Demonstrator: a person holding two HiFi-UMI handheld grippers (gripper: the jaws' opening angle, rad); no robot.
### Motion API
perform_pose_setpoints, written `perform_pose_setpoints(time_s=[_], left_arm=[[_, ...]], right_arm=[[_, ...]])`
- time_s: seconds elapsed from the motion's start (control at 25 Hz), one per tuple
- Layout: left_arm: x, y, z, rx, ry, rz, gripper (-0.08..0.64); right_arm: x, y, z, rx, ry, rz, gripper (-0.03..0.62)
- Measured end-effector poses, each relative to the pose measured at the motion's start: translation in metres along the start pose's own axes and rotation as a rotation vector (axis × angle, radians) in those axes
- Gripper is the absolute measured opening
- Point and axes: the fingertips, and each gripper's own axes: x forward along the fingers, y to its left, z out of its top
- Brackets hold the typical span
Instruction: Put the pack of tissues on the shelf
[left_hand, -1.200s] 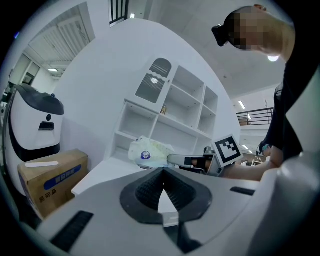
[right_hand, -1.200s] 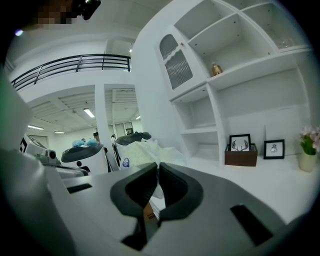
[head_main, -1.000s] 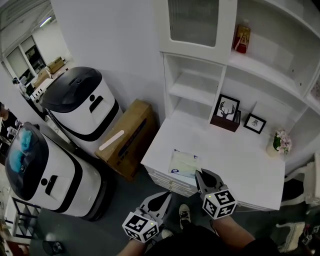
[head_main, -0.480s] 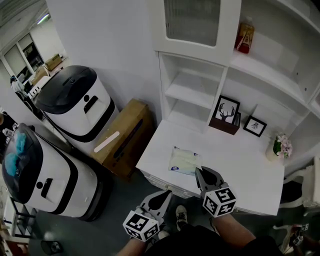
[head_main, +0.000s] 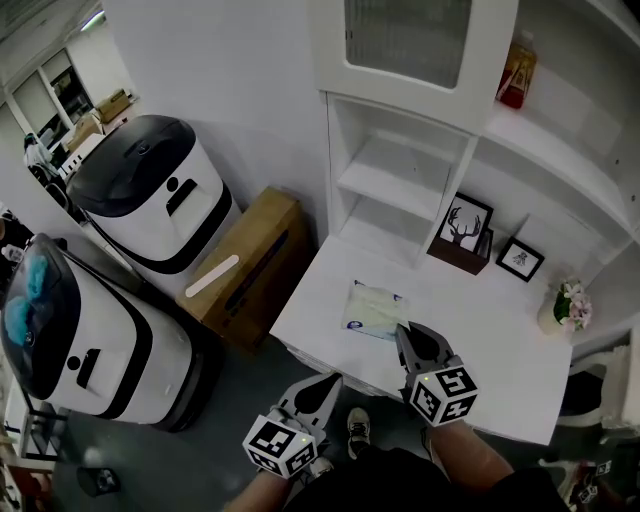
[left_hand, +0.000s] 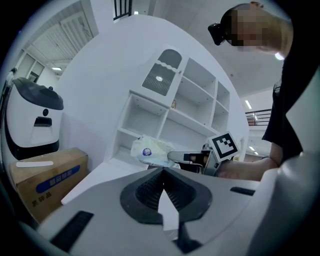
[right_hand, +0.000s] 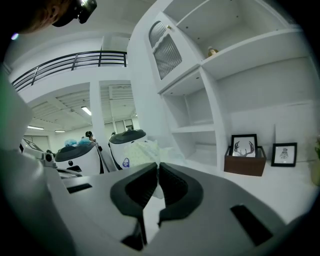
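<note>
The right gripper (head_main: 404, 331) pinches the near edge of the pack of tissues (head_main: 372, 309) between its tight jaws, at the front of the white desk (head_main: 480, 335), below the shelves (head_main: 400, 180). The left gripper (head_main: 331, 381) is squeezed closed with nothing in it, low beside the desk.

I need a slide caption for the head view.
Right tongs grip the pack of tissues at the white desk.

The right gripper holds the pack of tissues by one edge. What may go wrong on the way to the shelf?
The right gripper pinches only a thin edge of the soft pack of tissues, so it may slip out or sag. A sagging pack might also catch the front edge of the shelf.
</note>
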Motion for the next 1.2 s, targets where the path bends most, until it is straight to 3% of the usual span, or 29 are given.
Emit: perform_pose_setpoints(time_s=[0.84, 1.2], left_arm=[[0.042, 0.017, 0.022, 0.013, -0.006, 0.087, 0.005], [0.048, 0.016, 0.036, 0.056, 0.002, 0.079, 0.005]], right_arm=[[0.049, -0.035, 0.035, 0.016, -0.044, 0.067, 0.008], [0.052, -0.039, 0.049, 0.012, -0.077, 0.066, 0.008]])
